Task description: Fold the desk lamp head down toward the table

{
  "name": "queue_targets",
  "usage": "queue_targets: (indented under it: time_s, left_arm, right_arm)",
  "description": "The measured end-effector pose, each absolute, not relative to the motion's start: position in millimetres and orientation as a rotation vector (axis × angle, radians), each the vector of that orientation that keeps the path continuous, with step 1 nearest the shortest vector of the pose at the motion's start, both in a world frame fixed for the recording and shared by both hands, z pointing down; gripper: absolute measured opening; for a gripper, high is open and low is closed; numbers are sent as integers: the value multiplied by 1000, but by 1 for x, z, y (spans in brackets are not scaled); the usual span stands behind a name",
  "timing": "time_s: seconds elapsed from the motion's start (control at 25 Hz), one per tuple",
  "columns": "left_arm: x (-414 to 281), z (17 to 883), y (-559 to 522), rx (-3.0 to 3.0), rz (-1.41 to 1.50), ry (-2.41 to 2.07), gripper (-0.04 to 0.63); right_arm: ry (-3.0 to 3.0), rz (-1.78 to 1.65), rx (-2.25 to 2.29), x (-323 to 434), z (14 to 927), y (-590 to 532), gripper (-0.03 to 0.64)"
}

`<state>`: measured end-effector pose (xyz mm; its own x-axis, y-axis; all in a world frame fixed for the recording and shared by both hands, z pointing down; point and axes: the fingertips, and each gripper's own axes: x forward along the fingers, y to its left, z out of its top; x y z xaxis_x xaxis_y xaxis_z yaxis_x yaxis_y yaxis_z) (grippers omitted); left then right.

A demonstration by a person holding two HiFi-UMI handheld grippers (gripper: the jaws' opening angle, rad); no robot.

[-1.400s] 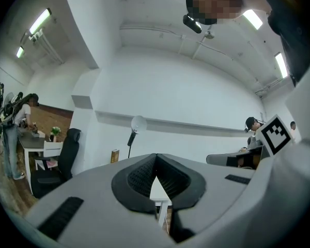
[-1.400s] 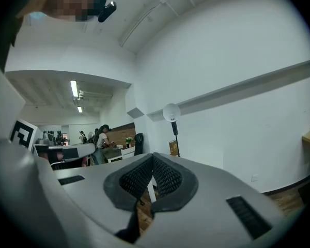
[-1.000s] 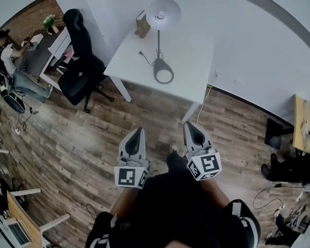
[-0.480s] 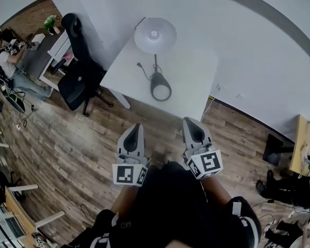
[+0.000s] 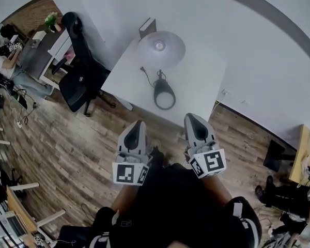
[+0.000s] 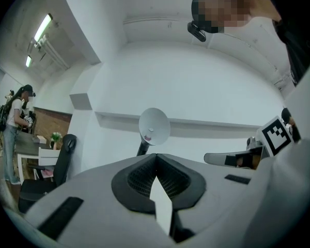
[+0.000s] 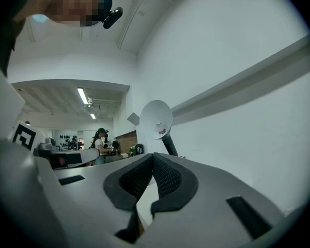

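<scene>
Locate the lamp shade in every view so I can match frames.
Head view: lamp shade sits upper centre, over the white table.
Left gripper view: lamp shade is mid-frame, against the white wall.
Right gripper view: lamp shade is mid-frame, on its dark stem.
Shared landmark: the grey wall band behind the lamp.

White table [image 5: 199, 89] stands on wood floor [image 5: 67, 138], far edge by wall. 3 things on top. Desk lamp [image 5: 164, 93]: round dark base near table centre, slightly toward 6 o'clock edge. Cord [image 5: 146, 72] lies loose at 10 o'clock of base. Brown book [image 5: 147, 28] stands at 11 o'clock corner.
</scene>
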<state>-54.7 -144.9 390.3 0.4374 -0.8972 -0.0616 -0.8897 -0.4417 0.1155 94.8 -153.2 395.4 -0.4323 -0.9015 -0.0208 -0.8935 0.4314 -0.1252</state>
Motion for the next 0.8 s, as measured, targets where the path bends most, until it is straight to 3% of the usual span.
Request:
queue_targets:
  time_s: [0.52, 0.64, 0.68, 0.8]
  left_arm:
    - [-67, 372, -249, 2661, -247, -1549, 25]
    - [-65, 366, -262, 2688, -295, -1515, 28]
    - [-65, 365, -266, 2695, -308, -1502, 37]
    - [-64, 363, -278, 2711, -323, -1461, 152]
  right_arm:
    - [2517, -116, -1692, 85, 378, -246, 14]
    - [2504, -116, -1692, 85, 374, -261, 44]
    - [2503, -117, -1688, 84, 373, -265, 54]
    - [2499, -118, -1682, 81, 371, -276, 86]
